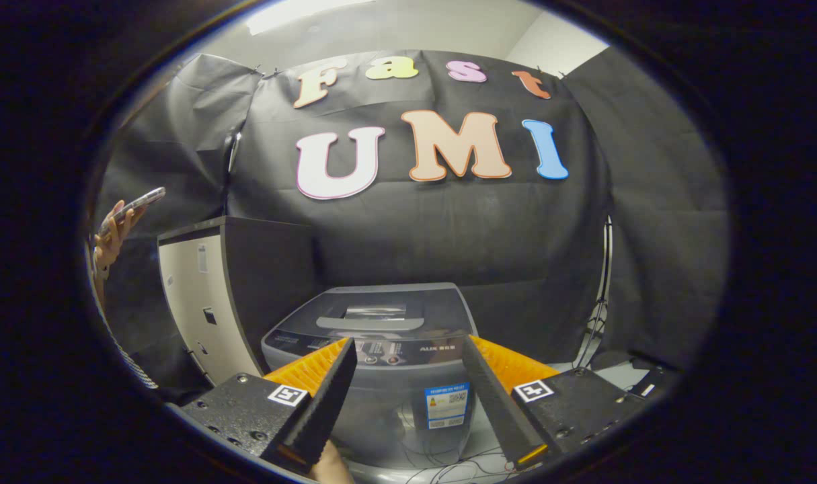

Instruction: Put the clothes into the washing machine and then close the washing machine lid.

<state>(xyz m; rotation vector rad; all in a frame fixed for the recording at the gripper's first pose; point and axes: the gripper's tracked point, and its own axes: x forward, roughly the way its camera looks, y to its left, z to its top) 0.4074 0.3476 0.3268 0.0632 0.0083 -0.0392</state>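
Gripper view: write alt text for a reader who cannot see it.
The open tongs hold nothing and point at a grey washing machine with its lid shut. A cabinet stands beside the machine, and beyond that a hand holds a phone.

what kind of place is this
Most likely a staged recording booth, not a real laundry room. Black cloth drapes the walls behind a top-loading washer, lid shut, with a cabinet beside it. The open tongs point at the washer, holding nothing.
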